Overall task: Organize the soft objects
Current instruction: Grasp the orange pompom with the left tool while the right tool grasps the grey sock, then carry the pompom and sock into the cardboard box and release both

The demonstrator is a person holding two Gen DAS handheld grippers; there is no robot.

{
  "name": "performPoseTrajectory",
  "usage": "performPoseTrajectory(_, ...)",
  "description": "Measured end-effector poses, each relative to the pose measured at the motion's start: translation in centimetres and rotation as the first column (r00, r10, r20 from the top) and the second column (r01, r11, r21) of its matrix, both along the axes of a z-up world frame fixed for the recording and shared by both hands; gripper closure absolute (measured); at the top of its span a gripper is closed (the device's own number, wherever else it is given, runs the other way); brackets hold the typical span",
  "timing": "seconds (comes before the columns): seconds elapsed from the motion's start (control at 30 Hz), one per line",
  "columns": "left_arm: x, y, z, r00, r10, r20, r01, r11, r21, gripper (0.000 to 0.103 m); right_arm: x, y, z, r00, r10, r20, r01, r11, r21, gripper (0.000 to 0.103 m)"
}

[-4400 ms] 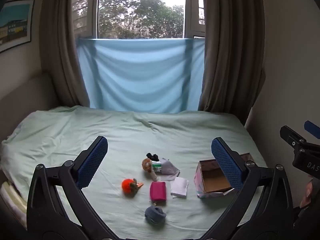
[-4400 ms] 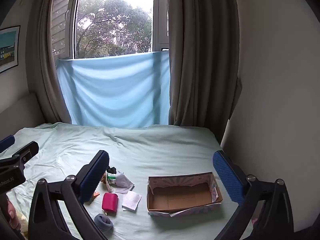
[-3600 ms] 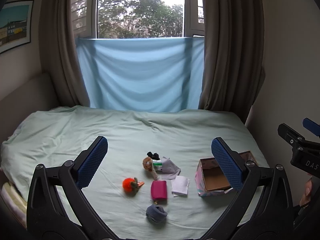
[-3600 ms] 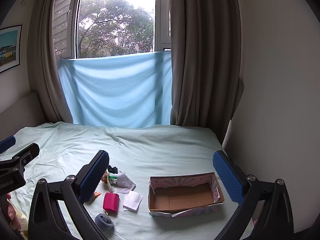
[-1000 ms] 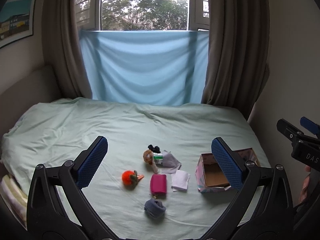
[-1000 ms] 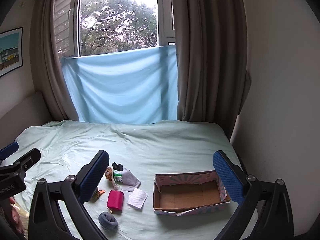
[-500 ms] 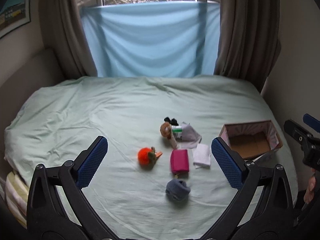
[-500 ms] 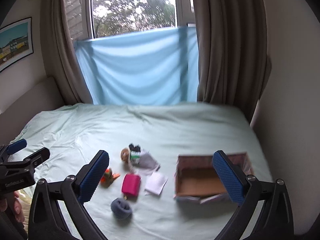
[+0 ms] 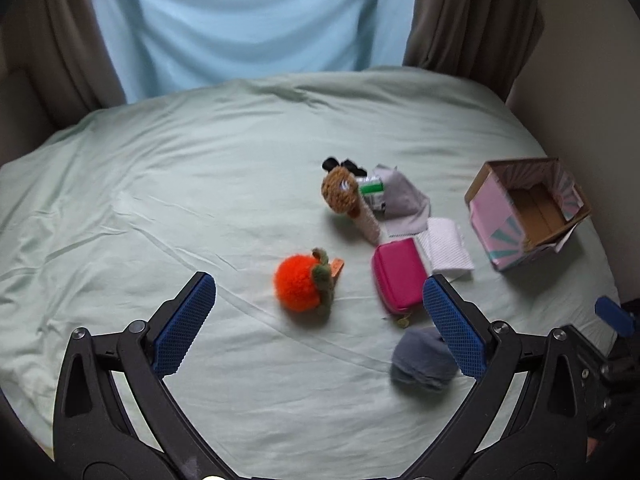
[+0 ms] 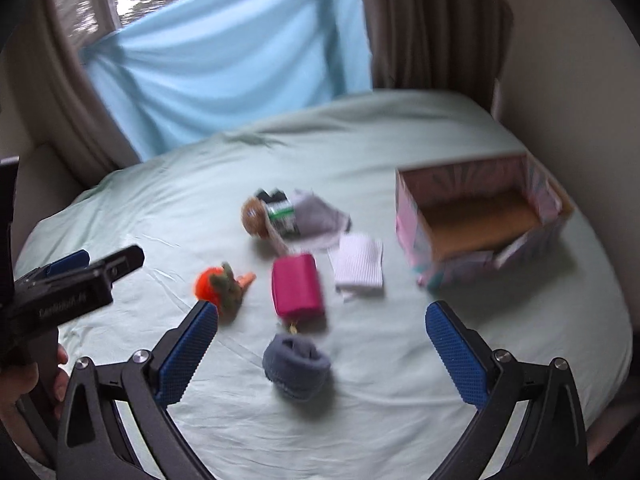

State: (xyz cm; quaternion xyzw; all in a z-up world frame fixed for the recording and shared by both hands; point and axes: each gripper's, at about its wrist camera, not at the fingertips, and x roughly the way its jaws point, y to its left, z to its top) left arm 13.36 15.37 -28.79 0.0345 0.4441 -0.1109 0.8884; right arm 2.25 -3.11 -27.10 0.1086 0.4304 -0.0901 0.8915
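Observation:
Several soft things lie on the pale green bed sheet (image 9: 160,200): an orange pompom fruit (image 9: 300,288), a pink pouch (image 9: 400,276), a rolled grey sock (image 9: 420,360), a folded white cloth (image 9: 446,246), a brown knitted toy (image 9: 342,192) and a grey cloth (image 9: 402,198). My left gripper (image 9: 320,324) is open and empty, just in front of the pompom. My right gripper (image 10: 322,348) is open and empty above the grey sock (image 10: 296,366), with the pouch (image 10: 298,284) beyond it.
An open pink cardboard box (image 9: 528,212) stands at the bed's right side, empty; it also shows in the right wrist view (image 10: 480,220). A blue sheet (image 9: 248,28) and brown curtains (image 9: 472,12) hang behind the bed. A wall runs along the right.
Both grippers have dropped and moved forward toward the objects, which now look larger and closer. Nothing on the bed has moved. Both grippers stay open.

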Motion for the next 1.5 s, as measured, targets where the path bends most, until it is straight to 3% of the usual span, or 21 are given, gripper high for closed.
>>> performPoseTrajectory(0.37, 5.8, 0.2, -12.4, 0.996, -0.04, -0.08, 0.039, 0.999, -0.022, 0.004, 3.3, 2.8, -11.7, 0.99, -0.112, -0.089, 0.112, 0.994, -0.005, 0.001)
performPoseTrajectory(0.43, 6.7, 0.0, -14.2, 0.995, -0.04, -0.092, 0.039, 0.999, -0.017, 0.007, 3.9, 2.7, -13.6, 0.986, -0.12, -0.112, 0.121, 0.993, 0.0, 0.008)
performPoseTrajectory(0.6, 8.4, -0.3, -17.2, 0.991, -0.047, -0.129, 0.047, 0.999, -0.005, 0.021, 4.8, 2.6, -17.0, 0.978, -0.13, -0.162, 0.139, 0.989, 0.045, 0.016)
performPoseTrajectory(0.7, 9.0, -0.3, -18.2, 0.986, -0.055, -0.158, 0.053, 0.999, -0.011, 0.04, 5.2, 3.1, -17.6, 0.98, -0.115, -0.16, 0.126, 0.99, 0.066, 0.017)
performPoseTrajectory(0.77, 9.2, -0.2, -18.6, 0.983, -0.061, -0.173, 0.059, 0.998, -0.019, 0.057, 5.6, 3.5, -17.8, 0.982, -0.091, -0.166, 0.106, 0.991, 0.082, 0.027)
performPoseTrajectory(0.83, 9.4, -0.2, -18.9, 0.982, -0.061, -0.181, 0.059, 0.998, -0.021, 0.06, 6.1, 4.0, -18.1, 0.982, -0.07, -0.175, 0.088, 0.991, 0.1, 0.038)
performPoseTrajectory(1.13, 9.0, -0.1, -18.1, 0.985, -0.072, -0.158, 0.068, 0.997, -0.032, 0.064, 6.6, 4.5, -18.0, 0.983, -0.043, -0.177, 0.058, 0.995, 0.079, 0.058)
performPoseTrajectory(1.5, 8.3, 0.2, -12.7, 0.994, -0.055, -0.098, 0.051, 0.998, -0.044, 0.064, 6.4, 4.0, -14.0, 0.988, -0.027, -0.151, 0.038, 0.997, 0.071, 0.061)
